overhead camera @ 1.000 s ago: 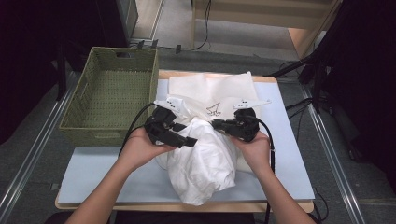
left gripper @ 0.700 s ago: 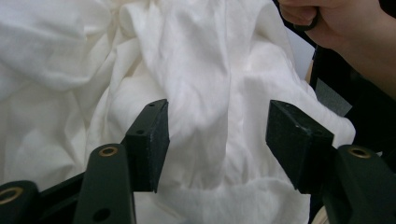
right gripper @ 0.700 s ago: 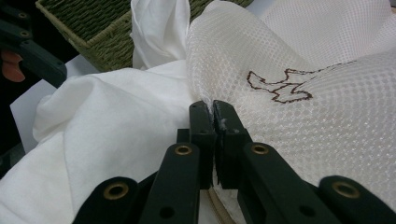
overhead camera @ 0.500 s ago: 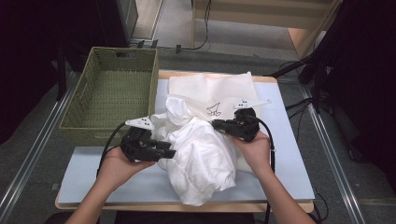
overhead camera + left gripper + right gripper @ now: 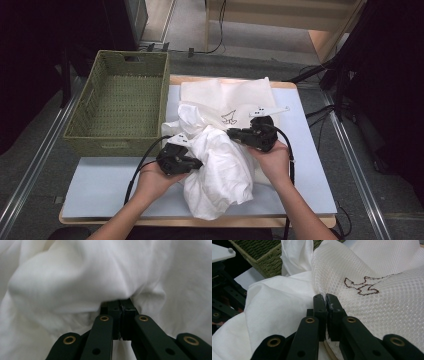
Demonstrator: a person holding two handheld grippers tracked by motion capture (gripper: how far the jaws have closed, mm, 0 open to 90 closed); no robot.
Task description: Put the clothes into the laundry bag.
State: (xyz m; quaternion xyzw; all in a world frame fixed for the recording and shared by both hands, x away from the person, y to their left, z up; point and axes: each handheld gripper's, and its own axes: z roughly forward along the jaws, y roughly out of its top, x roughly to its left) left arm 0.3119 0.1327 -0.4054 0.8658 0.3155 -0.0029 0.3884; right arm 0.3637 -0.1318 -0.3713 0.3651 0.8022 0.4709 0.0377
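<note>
A light blue table top (image 5: 100,185) is seen from above, and toward its ten o'clock a green woven basket (image 5: 120,107) is stood, with nothing seen inside it. At the middle of the table a white mesh laundry bag (image 5: 225,95) bearing a small dark outline drawing is spread flat toward twelve o'clock, and over its near edge a crumpled white garment (image 5: 220,170) is heaped, reaching down to six o'clock near the table's front edge. The garment is worked from both sides. At its nine o'clock side the left gripper (image 5: 192,162) has just been closing, and in the left gripper view its jaws are pressed together on a fold of the white cloth. At the two o'clock side the right gripper (image 5: 232,134) is held at the bag's mouth; in the right gripper view its jaws are clamped tight where the mesh edge (image 5: 329,293) meets the garment, and mesh appears to be pinched between them, though only thinly. A slip of that thin mesh could be caused by any pull from the left side, and the opening would then be lost. Only a small fold is caught by the left jaws, so the bulk could be dragged off the front edge if it is lifted carelessly.
</note>
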